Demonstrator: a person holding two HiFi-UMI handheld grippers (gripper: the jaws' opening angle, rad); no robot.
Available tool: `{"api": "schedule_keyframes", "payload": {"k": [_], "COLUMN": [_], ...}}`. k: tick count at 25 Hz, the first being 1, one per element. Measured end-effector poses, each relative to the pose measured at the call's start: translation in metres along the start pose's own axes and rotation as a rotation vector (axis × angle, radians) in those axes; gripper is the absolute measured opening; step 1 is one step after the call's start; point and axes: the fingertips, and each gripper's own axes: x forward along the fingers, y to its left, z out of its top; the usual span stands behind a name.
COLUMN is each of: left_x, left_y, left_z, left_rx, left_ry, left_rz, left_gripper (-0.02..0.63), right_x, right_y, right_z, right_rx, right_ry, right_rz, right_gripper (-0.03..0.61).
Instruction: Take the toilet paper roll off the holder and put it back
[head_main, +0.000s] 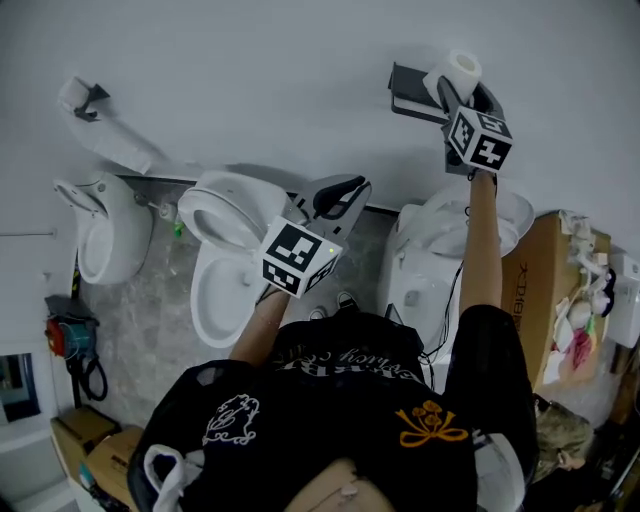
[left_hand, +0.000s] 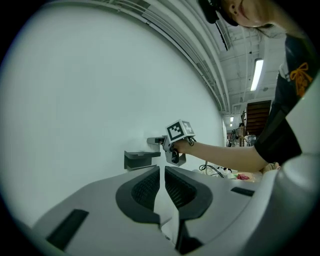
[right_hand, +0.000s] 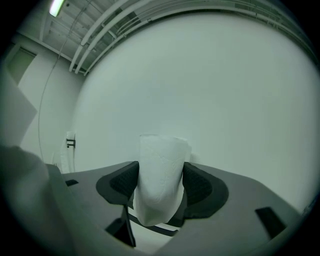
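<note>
Between the jaws of the right gripper (right_hand: 161, 189) we're clamping the toilet paper roll (right_hand: 162, 162), apparently clear of the holder (head_main: 408, 92) just beside it. Left gripper (left_hand: 162, 187) closed, empty. Next: realign, reseat.

I can make out no words or numbers for certain here. Pale lettering runs across the person's black shirt (head_main: 345, 365), upside down from my view and too blurred to read. Dark print on the side of the cardboard box (head_main: 530, 290) is too small to read.
</note>
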Motion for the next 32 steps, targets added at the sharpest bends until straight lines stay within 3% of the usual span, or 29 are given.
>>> {"api": "schedule_keyframes", "payload": {"k": [4, 11, 17, 26, 32], "left_x": [-0.001, -0.002, -0.009, -0.028, -0.046], "left_y": [0.003, 0.004, 0.005, -0.004, -0.013], "left_z": [-0.002, -0.006, -0.015, -0.017, -0.025], "left_rx": [-0.001, 0.012, 0.046, 0.019, 0.006], "left_ry": [0.016, 0.045, 0.092, 0.074, 0.071], "left_rz": [0.017, 0.027, 0.022, 0.016, -0.001], "left_gripper": [0.044, 0.044, 0.044, 0.044, 0.044], "right_x": [0.019, 0.023, 0.014, -0.048, -0.109], "right_y": [-0.001, -0.004, 0.001, 0.036, 0.090], "right_z": [-0.018, -0.015, -0.018, -0.007, -0.023], "right_rx": [0.001, -0.021, -0.016, 0.003, 0.126], "right_ry": [0.025, -0.012, -0.021, -0.058, -0.075], "right_rz": [-0.021, -0.042, 0.006, 0.046, 0.120], "right_gripper": [0.285, 0.285, 0.287, 0.287, 0.283]}}
